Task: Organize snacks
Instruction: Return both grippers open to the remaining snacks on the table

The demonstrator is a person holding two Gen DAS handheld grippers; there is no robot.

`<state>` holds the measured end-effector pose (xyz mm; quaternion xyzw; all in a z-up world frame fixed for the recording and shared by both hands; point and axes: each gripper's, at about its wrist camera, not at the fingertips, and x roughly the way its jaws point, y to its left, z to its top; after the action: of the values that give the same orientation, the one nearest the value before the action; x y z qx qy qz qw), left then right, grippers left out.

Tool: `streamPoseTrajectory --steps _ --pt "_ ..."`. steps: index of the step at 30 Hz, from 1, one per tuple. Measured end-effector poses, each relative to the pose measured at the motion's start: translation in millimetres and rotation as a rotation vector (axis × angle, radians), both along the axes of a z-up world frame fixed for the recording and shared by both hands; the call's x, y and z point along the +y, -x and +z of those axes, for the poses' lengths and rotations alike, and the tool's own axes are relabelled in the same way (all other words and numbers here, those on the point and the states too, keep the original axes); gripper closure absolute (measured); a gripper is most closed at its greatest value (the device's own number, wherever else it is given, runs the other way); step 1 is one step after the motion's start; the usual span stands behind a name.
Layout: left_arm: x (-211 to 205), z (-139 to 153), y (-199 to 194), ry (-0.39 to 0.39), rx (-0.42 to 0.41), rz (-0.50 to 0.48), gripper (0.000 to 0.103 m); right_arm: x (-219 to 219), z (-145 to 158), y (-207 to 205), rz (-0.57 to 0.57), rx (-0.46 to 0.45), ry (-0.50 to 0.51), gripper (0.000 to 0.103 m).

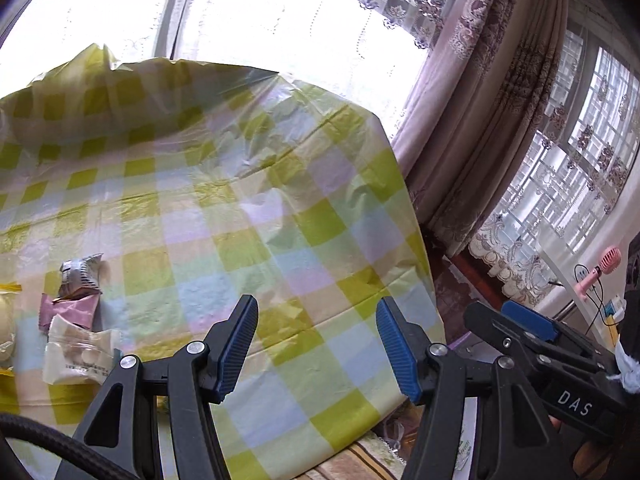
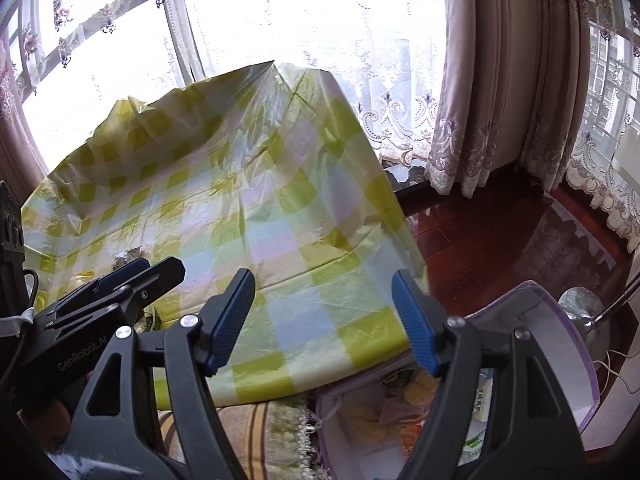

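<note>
While both claws hang apart over the near edge, the room's contents run as follows, largest first.

Curtains point(image 2: 500, 80): mauve drapes with lace sheers across bright windows, far side and right.

Counter point(image 1: 248, 208): covered in a crinkled plastic cloth checked green, blue and lilac; the cloth's far left corner stands up in a fold.

Floor point(image 2: 500, 232): dark red polished wood, right of the counter.

Storage box point(image 2: 568, 344): lilac-edged, white inside, open, standing low beside the counter's near right corner; packets lie in it, contents unclear.

Right claw point(image 2: 324, 320): black frame, blue ribbed pads, jaws spread, nothing between them; it sits over the counter edge and the box.

Left claw point(image 1: 316, 348): same make, jaws parted and empty, above the near part of the cloth.

Snacks, grouped at the counter's left edge, well clear of both claws: white clear-windowed packet point(image 1: 80, 360), touching a pink wrapper point(image 1: 70, 312) behind it, and a silver printed wrapper point(image 1: 80, 274) just beyond.

Pink handheld fan point(image 1: 600, 268): upright, far right.
</note>
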<state>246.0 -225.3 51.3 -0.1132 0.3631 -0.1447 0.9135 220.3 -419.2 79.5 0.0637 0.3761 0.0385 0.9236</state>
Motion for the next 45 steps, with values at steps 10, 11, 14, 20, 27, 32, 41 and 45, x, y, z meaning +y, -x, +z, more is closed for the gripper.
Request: streamPoseTrajectory --steps 10,11,14,20,27,32,41,45 --pt "74.7 -2.0 -6.9 0.022 0.005 0.177 0.041 83.3 -5.9 -5.4 0.154 0.01 0.016 0.025" --pt "82.4 -3.1 -7.1 0.02 0.006 0.195 0.041 92.3 -8.2 -4.1 0.175 0.016 0.021 0.025" --pt "106.4 -6.4 -6.2 0.012 0.011 0.251 0.04 116.4 -16.3 -3.4 0.24 0.035 0.036 0.024" --pt "158.1 -15.7 -1.8 -0.008 0.04 0.375 0.034 151.2 -37.6 -6.8 0.34 0.092 0.09 0.023" --pt "210.7 -29.3 7.5 -0.062 0.081 0.509 0.027 181.2 -56.2 -11.4 0.449 0.137 0.172 0.022" --pt "237.3 -37.5 12.9 -0.164 0.103 0.56 0.025 207.1 -73.1 -12.6 0.551 0.167 0.247 0.022" --pt "271.7 -63.0 10.5 -0.278 0.195 0.582 0.02 236.7 -95.9 -24.2 0.647 0.216 0.323 0.022" --pt "274.7 -68.4 9.1 -0.254 0.199 0.573 0.014 241.0 -104.8 -34.8 0.64 0.241 0.337 0.022"
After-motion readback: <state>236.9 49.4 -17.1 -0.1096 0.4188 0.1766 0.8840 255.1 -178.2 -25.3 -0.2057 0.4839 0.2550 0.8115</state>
